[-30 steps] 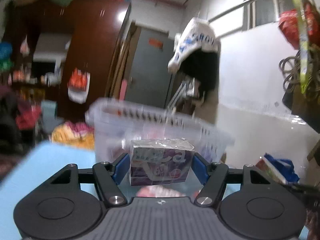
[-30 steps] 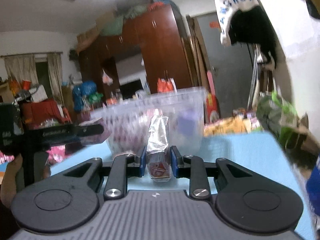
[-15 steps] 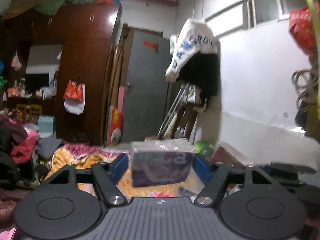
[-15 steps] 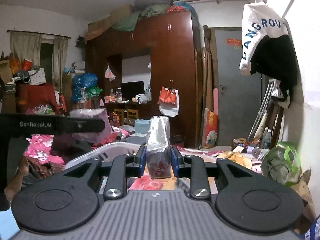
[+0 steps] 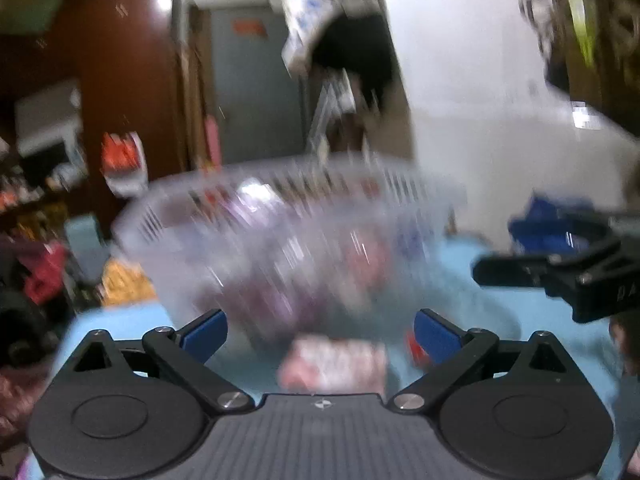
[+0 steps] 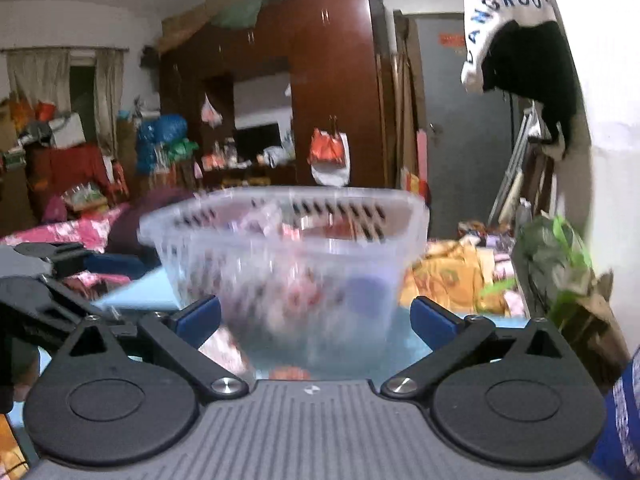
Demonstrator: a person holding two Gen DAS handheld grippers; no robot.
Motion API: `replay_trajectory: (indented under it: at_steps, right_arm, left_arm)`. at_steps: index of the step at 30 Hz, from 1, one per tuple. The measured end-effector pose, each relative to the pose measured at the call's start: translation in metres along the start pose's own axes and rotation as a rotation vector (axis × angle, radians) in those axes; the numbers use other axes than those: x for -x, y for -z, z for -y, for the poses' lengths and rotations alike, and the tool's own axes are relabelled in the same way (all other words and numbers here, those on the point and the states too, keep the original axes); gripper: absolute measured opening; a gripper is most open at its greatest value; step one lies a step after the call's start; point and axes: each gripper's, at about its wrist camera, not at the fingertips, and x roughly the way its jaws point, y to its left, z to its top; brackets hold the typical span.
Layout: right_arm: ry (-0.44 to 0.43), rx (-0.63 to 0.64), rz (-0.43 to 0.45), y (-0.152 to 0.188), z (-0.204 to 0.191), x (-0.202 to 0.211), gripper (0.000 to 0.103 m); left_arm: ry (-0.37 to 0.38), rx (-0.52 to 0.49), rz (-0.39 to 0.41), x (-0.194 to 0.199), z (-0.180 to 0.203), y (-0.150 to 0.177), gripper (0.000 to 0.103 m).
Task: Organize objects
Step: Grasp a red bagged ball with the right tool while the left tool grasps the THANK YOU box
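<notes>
Both claws are spread wide with nothing between their blue pads. The left gripper (image 5: 320, 330) hangs over the light blue tabletop (image 5: 496, 320), and straight ahead of it, past the fingertips, stands the translucent white plastic basket with a slotted rim (image 5: 288, 240), smeared by motion blur in this view. Through its walls show blurred packets in pink, purple and red, too soft to tell apart. Just in front of the left claw, between its open fingers and nearer than the basket, a pink-and-white wrapped packet (image 5: 334, 362) lies flat on the table, with a small red item (image 5: 416, 350) just beside it near the right-hand pad; neither is touched by the pads. At the right edge of that view the black frame of the other tool reaches in. The right gripper (image 6: 316, 318) faces the same basket (image 6: 288, 256) from close by; the basket sits dead centre between its open fingers but beyond them, on the blue tabletop (image 6: 404, 344). A pink packet (image 6: 222, 350) lies on the table by the left-hand pad of the right claw, and an orange-red scrap (image 6: 290, 372) lies close to the claw's body.
</notes>
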Motion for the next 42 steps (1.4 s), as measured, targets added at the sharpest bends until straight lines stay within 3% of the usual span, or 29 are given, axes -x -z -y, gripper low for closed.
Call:
replay_trajectory:
  at_steps: [4,11,13,16,19,25,27,29,32,42]
  right_arm:
    - [0.000,-0.020,-0.105,0.010,0.003,-0.020,0.103]
    - [-0.001,-0.060,-0.161,0.020,0.011,-0.029,0.103]
    - [-0.009,-0.072,-0.162,0.020,0.013,-0.030,0.103]
    - [-0.015,-0.093,-0.179,0.025,0.019,-0.034,0.103]
    - [-0.013,-0.100,-0.174,0.026,0.021,-0.035,0.103]
    - [-0.019,-0.052,-0.204,0.024,0.011,-0.044,0.103]
    - [-0.022,-0.024,-0.216,0.024,0.006,-0.048,0.097]
    - [-0.032,0.002,-0.238,0.024,0.001,-0.053,0.068]
    - [-0.029,0.015,-0.260,0.025,-0.002,-0.056,0.049]
    - [-0.078,-0.010,-0.154,0.024,0.000,-0.035,0.049]
  left_arm:
    - [-0.009,0.015,-0.077,-0.019,0.001,0.008,0.099]
    - [-0.024,0.015,-0.151,-0.037,-0.008,0.010,0.099]
    - [-0.024,0.015,-0.162,-0.041,-0.009,0.014,0.093]
    - [0.032,0.049,-0.159,-0.038,-0.015,0.016,0.077]
    - [-0.020,0.047,-0.127,-0.032,-0.016,0.019,0.076]
    - [-0.054,0.105,-0.078,-0.014,-0.030,0.026,0.076]
    - [-0.053,0.129,-0.076,-0.013,-0.034,0.026,0.076]
    - [-0.055,0.137,-0.072,-0.011,-0.036,0.026,0.076]
    - [-0.051,0.138,-0.068,-0.011,-0.037,0.027,0.077]
    - [-0.066,0.130,0.059,0.007,-0.034,0.028,0.076]
